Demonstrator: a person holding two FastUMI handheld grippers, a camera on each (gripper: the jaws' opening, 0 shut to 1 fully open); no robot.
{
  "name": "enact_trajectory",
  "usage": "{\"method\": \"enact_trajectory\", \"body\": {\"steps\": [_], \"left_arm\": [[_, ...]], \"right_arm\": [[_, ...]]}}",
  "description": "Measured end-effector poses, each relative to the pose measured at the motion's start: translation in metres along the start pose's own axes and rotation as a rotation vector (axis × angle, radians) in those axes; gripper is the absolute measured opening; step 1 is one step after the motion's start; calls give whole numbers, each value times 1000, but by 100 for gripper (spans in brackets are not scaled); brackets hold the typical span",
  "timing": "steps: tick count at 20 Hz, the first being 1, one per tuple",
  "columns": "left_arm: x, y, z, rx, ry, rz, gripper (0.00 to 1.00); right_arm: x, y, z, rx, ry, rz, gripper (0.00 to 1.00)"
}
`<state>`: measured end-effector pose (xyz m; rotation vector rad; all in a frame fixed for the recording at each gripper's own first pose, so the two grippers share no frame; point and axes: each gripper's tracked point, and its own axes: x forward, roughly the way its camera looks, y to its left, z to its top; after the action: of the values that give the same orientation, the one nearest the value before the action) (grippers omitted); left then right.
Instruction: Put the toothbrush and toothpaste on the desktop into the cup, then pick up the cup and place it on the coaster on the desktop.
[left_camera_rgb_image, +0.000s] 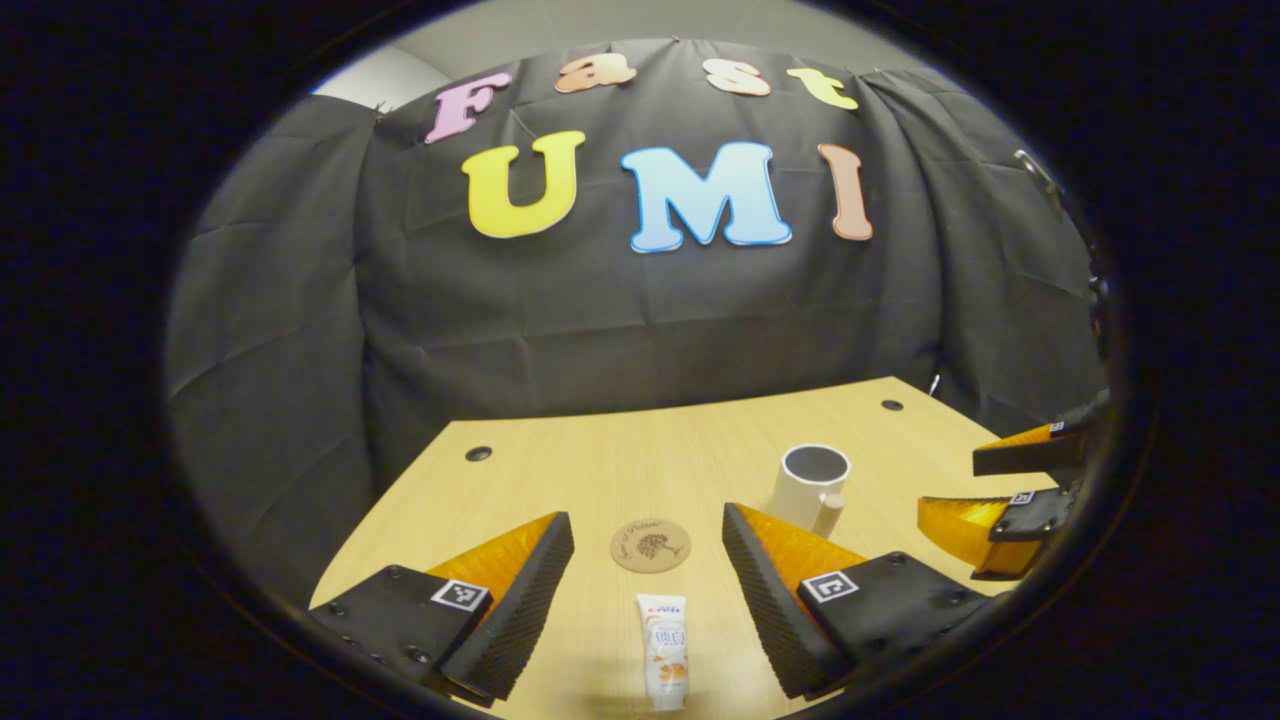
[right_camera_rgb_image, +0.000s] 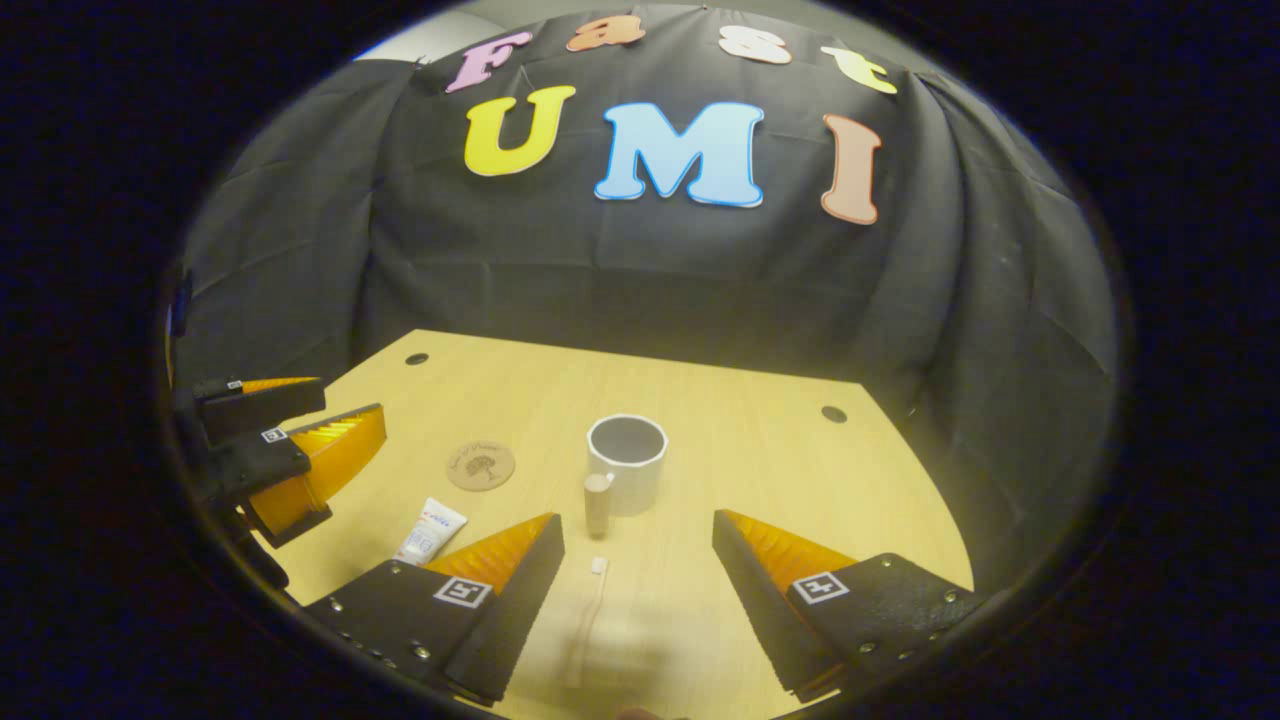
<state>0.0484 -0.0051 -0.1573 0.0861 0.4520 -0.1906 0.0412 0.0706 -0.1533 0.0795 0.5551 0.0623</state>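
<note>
While both grippers hung spread above desktop (left_camera_rgb_image: 600, 470), gripping nothing, we noted view differences. Left gripper (left_camera_rgb_image: 648, 575) view: toothpaste (left_camera_rgb_image: 664, 650) lay flat between its fingers near front edge, round cork-like coaster (left_camera_rgb_image: 650, 545) just beyond; right gripper (left_camera_rgb_image: 985, 500) seen at right edge. Right gripper (right_camera_rgb_image: 638, 580) view: pale slim toothbrush (right_camera_rgb_image: 585, 620), blurred, lay between its fingers; white cylindrical cup (right_camera_rgb_image: 627, 462), handle toward us, stood upright mid-desktop; left gripper (right_camera_rgb_image: 290, 450) at left edge. We saw light wood-grain top, ribbed finger pads (left_camera_rgb_image: 760, 590).
</note>
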Motion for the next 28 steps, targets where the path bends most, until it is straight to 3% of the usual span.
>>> {"method": "enact_trajectory", "body": {"steps": [1,2,13,15,20,28], "left_arm": [[2,1,-10,-3,30,-3,94],[3,3,-18,-6,55,-3,98],[22,2,-109,-8,408,-70,100],[23,0,-129,-16,498,-80,94],[26,-1,-166,-6,688,-98,100],[32,-3,-200,-13,853,-113,100]], "right_arm": [[4,3,-9,1,25,3,93],[6,5,-15,-2,50,6,93],[30,22,-75,48,327,38,93],[31,25,-92,55,418,45,95],[39,27,-109,67,525,52,95],[54,33,-138,93,668,45,94]]}}
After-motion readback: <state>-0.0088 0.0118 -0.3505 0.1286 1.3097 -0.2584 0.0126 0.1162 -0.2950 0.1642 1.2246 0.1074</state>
